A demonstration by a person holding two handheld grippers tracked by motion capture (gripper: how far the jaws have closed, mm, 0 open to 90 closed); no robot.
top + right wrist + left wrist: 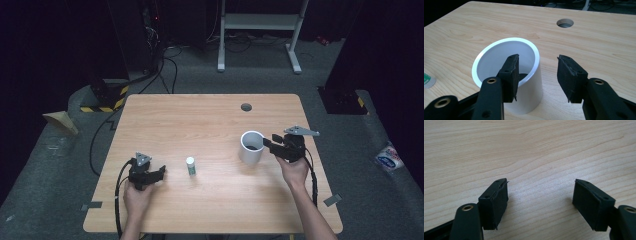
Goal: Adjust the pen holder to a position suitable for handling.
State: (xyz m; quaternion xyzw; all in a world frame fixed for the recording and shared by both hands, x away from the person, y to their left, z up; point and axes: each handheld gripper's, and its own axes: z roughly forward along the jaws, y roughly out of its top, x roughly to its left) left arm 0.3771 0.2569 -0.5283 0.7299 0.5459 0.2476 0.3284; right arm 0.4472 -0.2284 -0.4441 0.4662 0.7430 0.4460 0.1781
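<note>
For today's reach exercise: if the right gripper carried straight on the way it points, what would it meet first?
Probably the white cup: the open right gripper has one jaw over its rim, one outside.

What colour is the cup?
White. The cup shows best in the right gripper view, with something dark at its bottom.

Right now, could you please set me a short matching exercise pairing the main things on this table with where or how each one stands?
Things:
1. white cup
2. small bottle
3. left gripper
4. round hole

Places or states:
a. open over bare wood, holding nothing
b. cut through the table near its far edge
c. upright, right gripper open astride its rim
d. standing alone between the two grippers

Pairs: 1-c, 2-d, 3-a, 4-b
</note>
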